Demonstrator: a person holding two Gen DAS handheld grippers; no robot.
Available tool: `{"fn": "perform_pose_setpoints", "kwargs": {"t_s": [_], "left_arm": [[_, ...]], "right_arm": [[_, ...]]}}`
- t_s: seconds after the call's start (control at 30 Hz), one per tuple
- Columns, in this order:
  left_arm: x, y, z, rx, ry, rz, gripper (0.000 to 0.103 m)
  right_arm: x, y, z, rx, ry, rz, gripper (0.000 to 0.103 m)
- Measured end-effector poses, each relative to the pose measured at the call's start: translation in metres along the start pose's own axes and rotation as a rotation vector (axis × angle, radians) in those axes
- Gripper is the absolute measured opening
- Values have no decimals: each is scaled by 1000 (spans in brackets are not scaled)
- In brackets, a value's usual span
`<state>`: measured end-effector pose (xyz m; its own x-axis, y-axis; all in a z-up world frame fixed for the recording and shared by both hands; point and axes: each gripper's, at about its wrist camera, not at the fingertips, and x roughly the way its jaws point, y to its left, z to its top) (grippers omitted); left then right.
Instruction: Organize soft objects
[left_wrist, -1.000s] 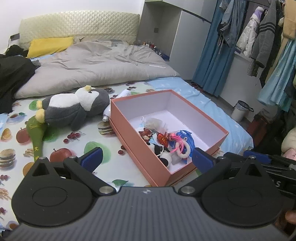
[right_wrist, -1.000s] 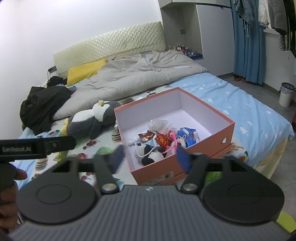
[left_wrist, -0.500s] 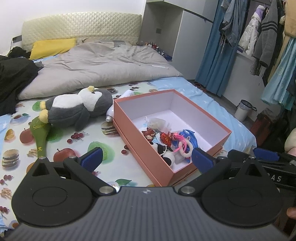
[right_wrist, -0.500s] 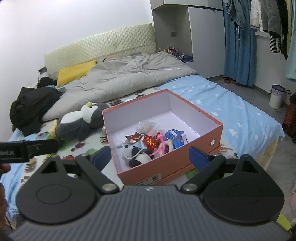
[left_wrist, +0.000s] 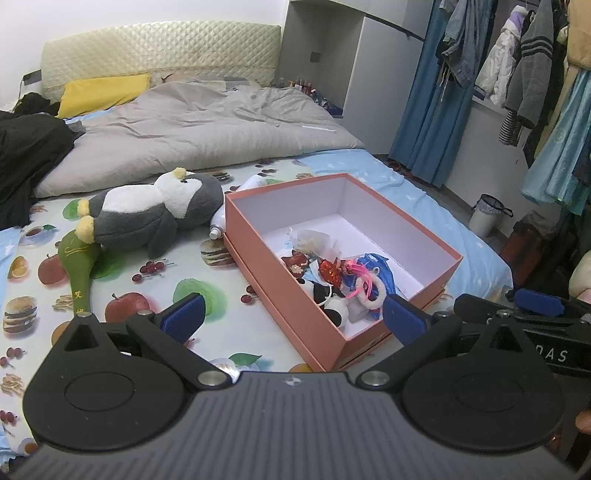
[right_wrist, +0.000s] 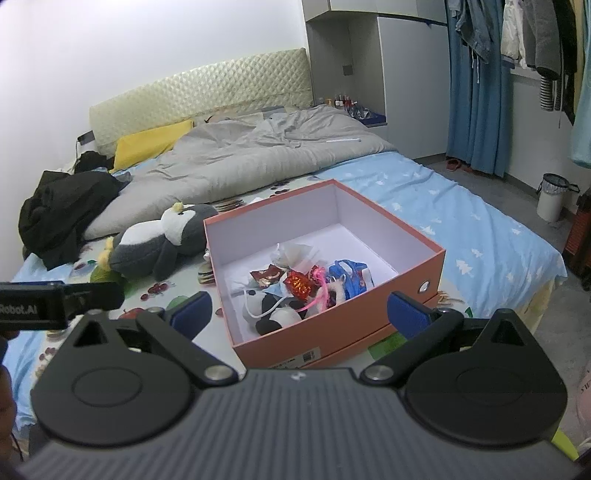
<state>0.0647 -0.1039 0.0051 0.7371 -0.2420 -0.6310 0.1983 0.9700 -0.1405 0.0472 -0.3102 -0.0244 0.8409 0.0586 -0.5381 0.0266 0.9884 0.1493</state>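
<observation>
The plush penguin (left_wrist: 147, 214) is lying on its side on the bed (left_wrist: 155, 295), well ahead of the left claw (left_wrist: 291, 317) and off to its left, nothing touching it. From the right claw (right_wrist: 299, 314) it's also ahead and to the left, with its head right up against the far left corner of the orange box (right_wrist: 369, 317). The box sits open between the two views, straight in front of both claws, with a heap of small soft stuff (right_wrist: 303, 288) piled in the near end: black and white plush, red wrappers, a pink ribbon, a blue bag. A green paddle-shaped thing (left_wrist: 79, 273) pokes out from under the penguin's feet.

Bed sheet has a fruit and burger print, with a grey duvet (left_wrist: 199, 136) bunched toward the headboard, a yellow pillow (left_wrist: 103, 92) and a black heap of clothes (left_wrist: 26, 162) on the left. Blue curtain (right_wrist: 476, 88) and hanging clothes on the right, plus a small white bin (right_wrist: 552, 195) on the floor.

Both claws are spread wide, blue pads far apart, holding nothing and touching nothing.
</observation>
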Motion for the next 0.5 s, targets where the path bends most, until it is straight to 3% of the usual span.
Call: {"fn": "perform_pose_setpoints", "kwargs": {"t_s": [0.5], "left_arm": [[1,0,0,2,-4,3,103]], "right_arm": [[-1,0,0,0,-8,3,103]]}}
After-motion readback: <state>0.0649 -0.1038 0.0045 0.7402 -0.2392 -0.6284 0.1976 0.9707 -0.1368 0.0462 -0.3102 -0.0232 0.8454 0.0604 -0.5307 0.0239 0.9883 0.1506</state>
